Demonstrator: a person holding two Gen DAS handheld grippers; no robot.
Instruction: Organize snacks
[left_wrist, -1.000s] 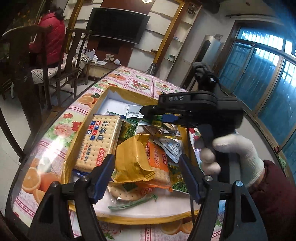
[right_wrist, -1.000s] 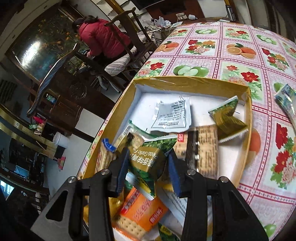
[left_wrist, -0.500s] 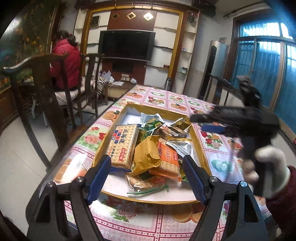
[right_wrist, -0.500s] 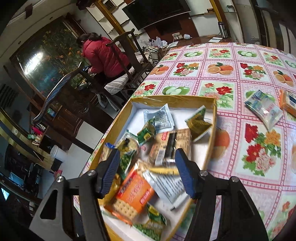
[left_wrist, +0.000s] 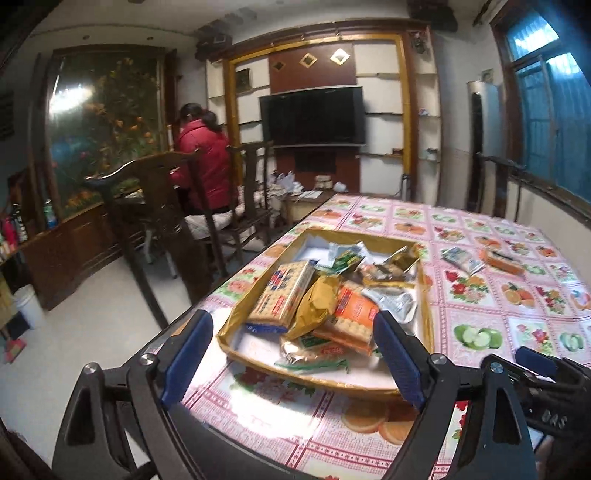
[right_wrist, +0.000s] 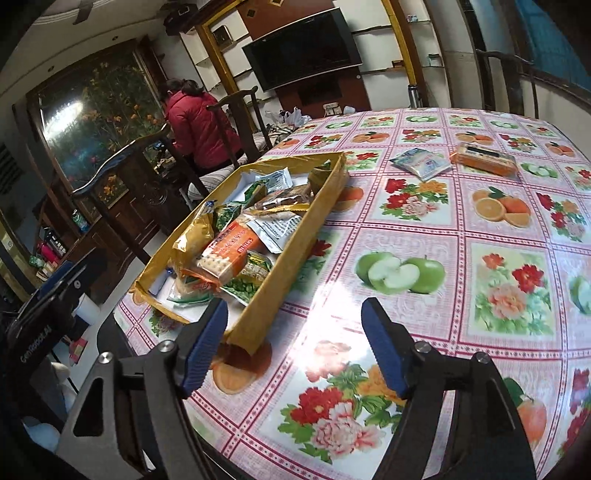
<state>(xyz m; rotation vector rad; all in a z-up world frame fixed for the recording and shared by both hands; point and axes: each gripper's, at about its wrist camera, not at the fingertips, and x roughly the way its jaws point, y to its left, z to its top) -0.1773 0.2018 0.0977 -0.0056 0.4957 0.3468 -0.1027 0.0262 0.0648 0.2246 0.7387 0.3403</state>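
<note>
A shallow gold cardboard box (left_wrist: 236, 314) (right_wrist: 291, 254) on the table holds several snack packs: a cracker pack (left_wrist: 282, 295), a yellow bag (left_wrist: 317, 306), an orange cracker pack (left_wrist: 351, 321) (right_wrist: 229, 251). My left gripper (left_wrist: 291, 360) is open and empty, held back off the box's near edge. My right gripper (right_wrist: 295, 343) is open and empty, over the table to the right of the box. A white-blue pouch (right_wrist: 421, 162) (left_wrist: 461, 260) and an orange pack (right_wrist: 484, 158) (left_wrist: 502, 260) lie loose on the far table.
The table has a fruit-and-flower cloth (right_wrist: 461, 258). Dark wooden chairs (left_wrist: 155, 206) stand along its left side. A person in a red jacket (left_wrist: 205, 166) sits behind them. A TV (left_wrist: 314, 114) hangs on the back wall.
Both grippers have pulled back and up from the box. The right gripper opened, let go of the green snack pack in the box, and moved to the right over the table.
</note>
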